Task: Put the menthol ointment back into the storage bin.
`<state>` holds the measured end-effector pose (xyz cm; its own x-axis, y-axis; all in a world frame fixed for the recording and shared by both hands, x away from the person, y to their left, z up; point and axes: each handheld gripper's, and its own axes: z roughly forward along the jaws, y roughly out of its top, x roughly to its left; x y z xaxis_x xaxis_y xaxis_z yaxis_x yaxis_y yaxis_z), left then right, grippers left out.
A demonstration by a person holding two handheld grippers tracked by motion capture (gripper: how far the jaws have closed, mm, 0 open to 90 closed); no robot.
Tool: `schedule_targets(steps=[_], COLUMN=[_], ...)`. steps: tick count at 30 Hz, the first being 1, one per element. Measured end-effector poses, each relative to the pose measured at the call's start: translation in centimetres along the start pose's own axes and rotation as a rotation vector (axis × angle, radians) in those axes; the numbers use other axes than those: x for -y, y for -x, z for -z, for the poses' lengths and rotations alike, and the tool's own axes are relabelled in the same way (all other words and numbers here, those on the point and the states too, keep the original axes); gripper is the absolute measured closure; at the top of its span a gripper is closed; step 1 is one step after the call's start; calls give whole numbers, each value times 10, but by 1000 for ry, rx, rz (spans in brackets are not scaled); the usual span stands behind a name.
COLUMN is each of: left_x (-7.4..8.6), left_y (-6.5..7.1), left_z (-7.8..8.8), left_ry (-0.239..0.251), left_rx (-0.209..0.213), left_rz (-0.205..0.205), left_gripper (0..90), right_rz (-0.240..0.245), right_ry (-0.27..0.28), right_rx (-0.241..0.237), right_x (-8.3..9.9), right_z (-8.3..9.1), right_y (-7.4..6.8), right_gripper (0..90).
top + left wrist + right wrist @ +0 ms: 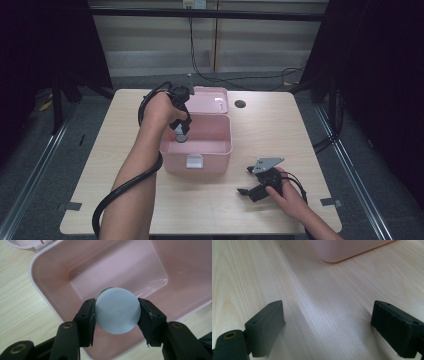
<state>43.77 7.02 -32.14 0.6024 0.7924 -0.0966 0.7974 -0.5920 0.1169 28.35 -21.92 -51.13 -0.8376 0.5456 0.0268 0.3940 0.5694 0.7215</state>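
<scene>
High view: left gripper (181,134) hangs over the open pink box (220,150), pointing down into it, a small container (180,136) between its jaws; lid (212,100) folded back behind the box
Left gripper view: jaws clamped on either side of the container (117,310); its round pale-blue top faces the camera, a sliver of green shows at the upper edge
Container position: above the box interior, near the left wall; whether it touches the floor of the box (140,272) cannot be told
Box contents: bare pink floor around the container, nothing else seen inside
Right gripper (248,181): resting low by the table (280,130), near the front right, well apart from the box
Right gripper view: jaws wide apart, nothing between them, bare wood (324,315) ahead; a corner of the box (342,250) at the top
Step in hand: judged to be placing the container into the box
Progress: carry appears done, release not yet made
Next move calls for: lowering until the base sits flat on the box floor, then spreading the jaws and lifting straight up, clear of the wall
Risk: letting go while tilted or too high may tip the container
</scene>
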Motion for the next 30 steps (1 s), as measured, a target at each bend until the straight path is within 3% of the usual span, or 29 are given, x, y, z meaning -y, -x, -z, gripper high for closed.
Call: schedule_targets(steps=[12,13,23,30], left_x=[-7,-8,-12,-14], left_y=[-6,-7,-15,-18], left_z=[-22,-25,-39,-47], left_ry=[8,7,8,32], left_rx=[16,13,4,-17], left_rz=[52,70,83,137], left_gripper=[506,505,505,506], right_rz=[0,4,4,4], right_ry=[0,2,3,3], right_rx=[-1,1,2,2], right_x=[0,0,0,0], right_z=[0,0,0,0], right_y=[0,0,0,0], right_gripper=[109,109,109,109])
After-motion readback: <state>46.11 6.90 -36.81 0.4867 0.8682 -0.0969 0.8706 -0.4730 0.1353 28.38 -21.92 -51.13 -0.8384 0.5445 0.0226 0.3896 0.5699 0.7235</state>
